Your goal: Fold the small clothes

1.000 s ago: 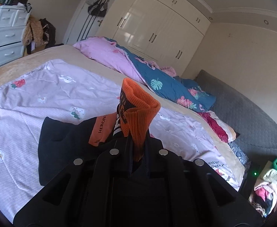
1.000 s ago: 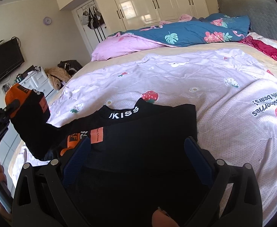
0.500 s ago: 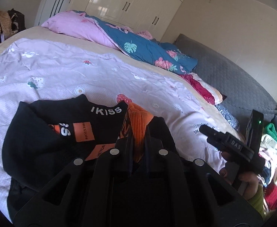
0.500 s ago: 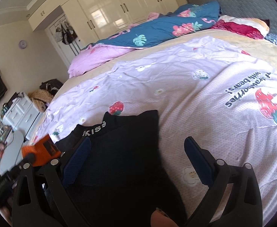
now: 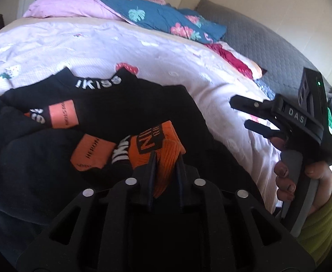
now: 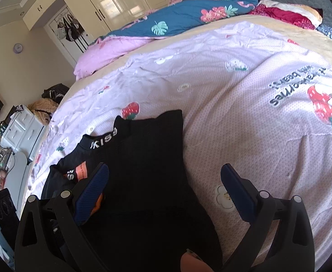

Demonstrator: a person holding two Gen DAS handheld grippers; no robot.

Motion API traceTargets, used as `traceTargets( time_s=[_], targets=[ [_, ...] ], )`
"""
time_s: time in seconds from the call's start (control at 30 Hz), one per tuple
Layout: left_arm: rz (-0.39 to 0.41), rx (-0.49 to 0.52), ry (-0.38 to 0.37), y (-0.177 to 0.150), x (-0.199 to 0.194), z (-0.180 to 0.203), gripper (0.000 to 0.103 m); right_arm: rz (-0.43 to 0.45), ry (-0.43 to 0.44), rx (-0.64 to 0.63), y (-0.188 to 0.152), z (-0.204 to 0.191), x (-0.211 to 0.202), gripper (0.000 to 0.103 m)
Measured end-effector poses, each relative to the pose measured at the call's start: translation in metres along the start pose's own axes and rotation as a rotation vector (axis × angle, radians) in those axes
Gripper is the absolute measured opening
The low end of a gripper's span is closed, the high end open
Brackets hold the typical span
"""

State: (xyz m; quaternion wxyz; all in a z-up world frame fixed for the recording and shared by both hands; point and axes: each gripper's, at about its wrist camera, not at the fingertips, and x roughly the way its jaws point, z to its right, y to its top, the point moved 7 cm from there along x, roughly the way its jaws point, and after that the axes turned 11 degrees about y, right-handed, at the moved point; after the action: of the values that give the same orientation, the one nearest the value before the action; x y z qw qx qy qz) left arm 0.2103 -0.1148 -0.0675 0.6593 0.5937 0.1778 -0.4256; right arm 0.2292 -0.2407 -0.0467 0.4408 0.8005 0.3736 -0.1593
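Note:
A small black top (image 5: 125, 113) with white "IKISS" lettering on the collar and orange patches lies on the lilac bedspread; it also shows in the right wrist view (image 6: 147, 158). My left gripper (image 5: 166, 158) is shut on the top's orange sleeve cuff (image 5: 159, 145) and holds it low over the middle of the garment. My right gripper (image 6: 164, 176) is open and empty, hovering over the garment's right edge. In the left wrist view the right gripper (image 5: 247, 113) is out to the right, beside the top, held by a hand.
The lilac strawberry-print bedspread (image 6: 245, 104) covers the bed. A pink and blue quilt (image 6: 177, 20) is heaped at the head. A grey padded headboard or sofa (image 5: 267, 45) stands to the right. White drawers (image 6: 23, 131) stand left of the bed.
My left gripper has carried the orange cuff from high above the bed down and across onto the garment's body. My right gripper has shifted right toward the garment's edge.

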Motion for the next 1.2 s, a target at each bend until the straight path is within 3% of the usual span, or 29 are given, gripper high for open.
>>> traceTargets(
  time_s=[0.03,0.1,0.23,0.33,0.43,0.6,0.63,0.7,0.77,0.8,1.03,1.2],
  targets=[
    [-0.011,0.003,-0.010,-0.001,0.001,0.002,0.017,-0.016,0.004,0.005,-0.003,0.000,0.003,0.099],
    [-0.026,0.006,-0.026,-0.003,0.002,0.003,0.036,-0.043,0.022,0.006,-0.008,-0.003,0.008,0.099],
    [0.005,-0.015,-0.028,0.004,-0.013,-0.009,0.046,-0.101,0.048,-0.034,-0.020,-0.016,0.019,0.098],
    [0.059,-0.066,0.014,0.017,-0.029,-0.036,0.062,-0.159,0.085,-0.082,-0.034,-0.033,0.031,0.097],
    [0.111,-0.123,0.140,0.027,-0.046,-0.080,0.071,-0.228,0.136,-0.127,-0.054,-0.054,0.046,0.080],
    [0.170,-0.226,0.308,0.034,-0.072,-0.144,0.086,-0.290,0.161,-0.192,-0.079,-0.076,0.063,0.071],
    [0.181,-0.261,0.323,0.035,-0.078,-0.157,0.088,-0.298,0.157,-0.202,-0.083,-0.079,0.066,0.064],
    [0.206,-0.316,0.352,0.035,-0.091,-0.179,0.090,-0.312,0.149,-0.213,-0.091,-0.082,0.072,0.041],
    [0.224,-0.355,0.392,0.038,-0.099,-0.198,0.090,-0.297,0.151,-0.239,-0.094,-0.088,0.073,0.012],
    [0.232,-0.377,0.413,0.038,-0.105,-0.207,0.090,-0.289,0.156,-0.263,-0.094,-0.094,0.073,0.008],
    [0.270,-0.522,0.448,0.031,-0.130,-0.256,0.090,-0.143,0.231,-0.443,-0.061,-0.151,0.041,0.007],
    [0.263,-0.515,0.451,0.030,-0.128,-0.252,0.090,-0.018,0.295,-0.549,-0.018,-0.198,0.011,0.007]
  ],
)
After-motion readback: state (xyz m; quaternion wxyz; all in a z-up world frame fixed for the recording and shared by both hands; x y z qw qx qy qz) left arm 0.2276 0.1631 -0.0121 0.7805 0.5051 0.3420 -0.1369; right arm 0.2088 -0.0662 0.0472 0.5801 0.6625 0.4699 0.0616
